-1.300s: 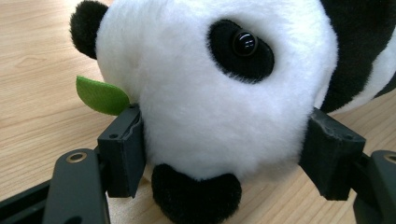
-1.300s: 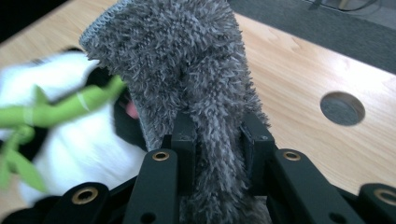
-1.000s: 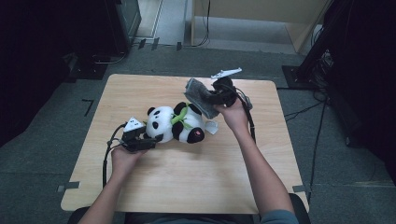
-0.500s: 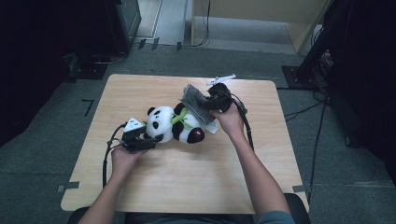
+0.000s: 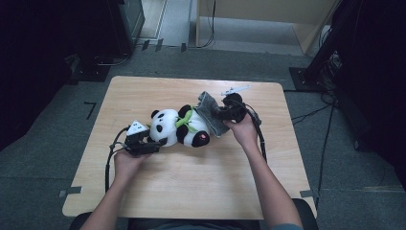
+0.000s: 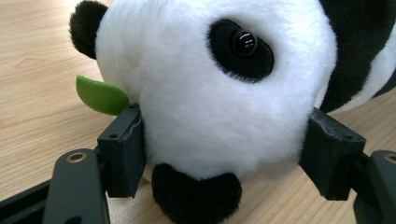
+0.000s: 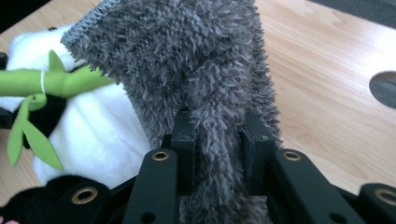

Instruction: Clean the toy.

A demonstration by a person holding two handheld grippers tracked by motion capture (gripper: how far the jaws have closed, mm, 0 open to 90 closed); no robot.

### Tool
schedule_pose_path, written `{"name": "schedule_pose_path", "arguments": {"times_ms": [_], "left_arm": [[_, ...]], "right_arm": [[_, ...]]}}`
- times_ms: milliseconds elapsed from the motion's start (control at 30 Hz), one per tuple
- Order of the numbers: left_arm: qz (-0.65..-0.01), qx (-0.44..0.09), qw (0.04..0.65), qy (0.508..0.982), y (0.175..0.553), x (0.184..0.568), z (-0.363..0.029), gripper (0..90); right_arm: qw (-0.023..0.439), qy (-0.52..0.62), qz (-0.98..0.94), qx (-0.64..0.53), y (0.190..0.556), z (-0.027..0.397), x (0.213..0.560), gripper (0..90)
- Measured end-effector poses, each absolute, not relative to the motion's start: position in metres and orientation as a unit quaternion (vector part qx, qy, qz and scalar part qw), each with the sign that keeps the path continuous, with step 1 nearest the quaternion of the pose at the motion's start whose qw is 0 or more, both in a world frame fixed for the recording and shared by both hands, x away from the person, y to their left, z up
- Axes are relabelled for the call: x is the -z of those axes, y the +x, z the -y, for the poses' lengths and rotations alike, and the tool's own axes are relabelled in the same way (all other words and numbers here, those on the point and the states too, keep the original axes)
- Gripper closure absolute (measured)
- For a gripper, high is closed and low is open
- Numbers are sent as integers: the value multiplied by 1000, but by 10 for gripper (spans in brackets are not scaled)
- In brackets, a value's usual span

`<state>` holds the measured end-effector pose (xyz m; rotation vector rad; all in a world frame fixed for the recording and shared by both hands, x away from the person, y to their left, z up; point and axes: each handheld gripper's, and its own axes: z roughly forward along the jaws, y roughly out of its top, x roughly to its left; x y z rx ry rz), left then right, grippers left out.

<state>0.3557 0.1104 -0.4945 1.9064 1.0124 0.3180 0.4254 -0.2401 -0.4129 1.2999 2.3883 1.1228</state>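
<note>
**Panda lying crosswise, cloth at its right end**

Plush panda point(image 5: 179, 127) lies near mid-worktop point(image 5: 201, 187), long axis left to right, head at the left, lower body at the right. Left claw point(image 5: 152, 143) clamps the head, jaws pressing into the white fur point(image 6: 219, 93). Grey fluffy cloth point(image 5: 210, 114) sits at the panda's right end, touching it, stitched edge toward the far-left. Right claw point(image 5: 221, 115) pinches a fold of cloth, jaws nearly together. Green bamboo sprig point(image 7: 42, 84) crosses the belly.

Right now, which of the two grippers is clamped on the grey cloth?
The right gripper: its fingers pinch the grey cloth, while the left gripper grips the panda's head instead.
</note>
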Motion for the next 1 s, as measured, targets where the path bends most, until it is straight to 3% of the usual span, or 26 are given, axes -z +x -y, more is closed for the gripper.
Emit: {"name": "schedule_pose_path", "arguments": {"times_ms": [300,500,767,1000], "left_arm": [[-411,-130,460,776,356,495,-111,253],[-412,-130,462,775,356,495,-110,253],[-409,-132,459,778,355,495,-110,253],[-405,-137,457,780,355,495,-110,254]], "right_arm": [[113,411,-809,-405,409,231,391,727],[95,373,-818,-427,400,207,383,725],[73,357,-843,-397,406,181,404,711],[69,360,-838,-403,406,191,415,708]]}}
